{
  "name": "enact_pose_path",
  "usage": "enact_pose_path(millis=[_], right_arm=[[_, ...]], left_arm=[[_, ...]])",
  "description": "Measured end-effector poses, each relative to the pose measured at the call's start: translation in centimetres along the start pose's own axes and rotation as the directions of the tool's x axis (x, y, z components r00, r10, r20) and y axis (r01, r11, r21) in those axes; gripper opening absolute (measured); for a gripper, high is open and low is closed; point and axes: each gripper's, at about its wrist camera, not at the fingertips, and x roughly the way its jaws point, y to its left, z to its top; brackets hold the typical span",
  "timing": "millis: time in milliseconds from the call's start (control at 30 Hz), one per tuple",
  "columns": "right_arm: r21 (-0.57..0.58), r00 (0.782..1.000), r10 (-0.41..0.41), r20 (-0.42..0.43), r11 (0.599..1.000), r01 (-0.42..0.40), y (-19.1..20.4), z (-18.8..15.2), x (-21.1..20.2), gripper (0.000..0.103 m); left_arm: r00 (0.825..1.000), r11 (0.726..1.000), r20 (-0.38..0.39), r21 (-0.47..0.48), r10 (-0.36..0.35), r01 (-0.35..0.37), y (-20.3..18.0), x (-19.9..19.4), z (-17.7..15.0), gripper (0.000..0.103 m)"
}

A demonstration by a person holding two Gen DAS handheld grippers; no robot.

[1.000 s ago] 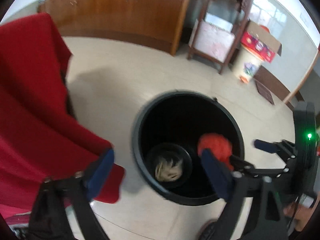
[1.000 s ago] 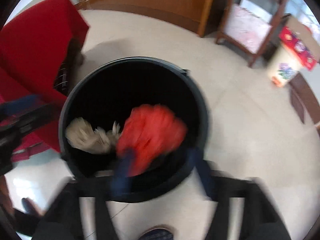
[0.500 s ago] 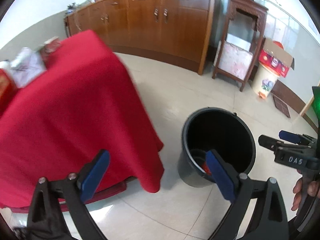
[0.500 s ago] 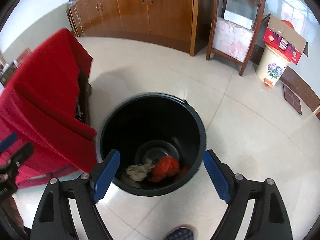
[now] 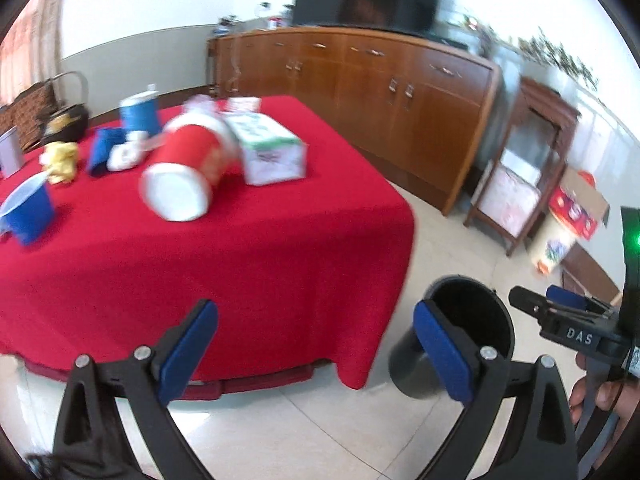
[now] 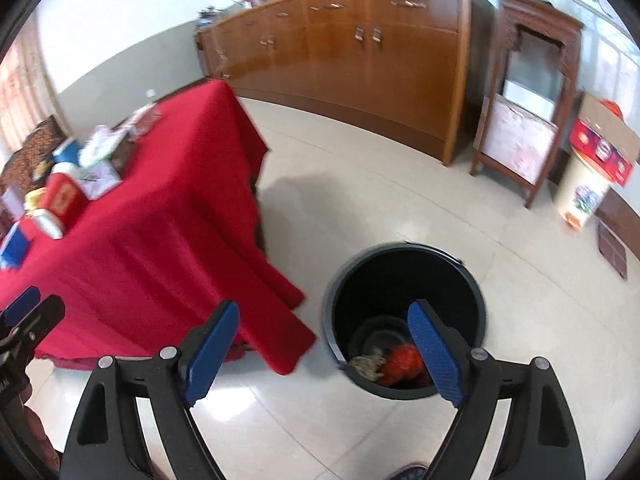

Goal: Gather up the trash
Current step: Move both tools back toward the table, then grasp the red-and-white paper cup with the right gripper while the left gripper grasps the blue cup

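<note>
Both grippers, left gripper and right gripper, spread, empty; bin on floor.

We can read only one marking for certain: the white letters "DAS" printed on the black body of the right gripper, seen from the left wrist view. The white and green carton on the red tablecloth carries print, and so does the red box by the wall, but on both it is too blurred for us to make out.
</note>
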Motion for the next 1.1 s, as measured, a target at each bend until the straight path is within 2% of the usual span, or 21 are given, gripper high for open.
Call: enact_pose_path(millis=[167,333,567,733,900,1100], right_arm=[[-0.069,0.997,0.068,0.035,0.995,-0.066,4.7,1.4,-1.1,0.088],[-0.137,0.987,0.133,0.085,0.983,-0.121,8.5,3.5,-1.8,0.088],[-0.184,0.972,0.204,0.114,0.966,-0.181,13.3,5.3,-2.4,0.088],[-0.209,0.954,0.288,0.085,0.941,-0.266,19.2,5.7,-1.1,0.088],[-0.229,0.940,0.336,0.062,0.921,-0.314,25.0,5.8,0.8,0.088],[-0.222,0.955,0.298,0.009,0.931,-0.288,29.1,6.2,4.3,0.088]], left_arm=[[0.995,0.995,0.057,-0.056,0.082,-0.079,3.9,-1.5,0.7,0.099],[0.986,0.989,0.108,-0.095,0.126,-0.116,6.8,-2.3,2.1,0.099],[0.958,0.958,0.148,-0.182,0.247,-0.220,12.8,-3.8,2.5,0.099],[0.926,0.919,0.135,-0.236,0.352,-0.315,18.0,-4.5,2.1,0.099],[0.902,0.893,0.136,-0.259,0.409,-0.367,21.7,-4.5,2.2,0.099],[0.893,0.881,0.115,-0.259,0.434,-0.395,24.6,-2.5,2.8,0.099]])
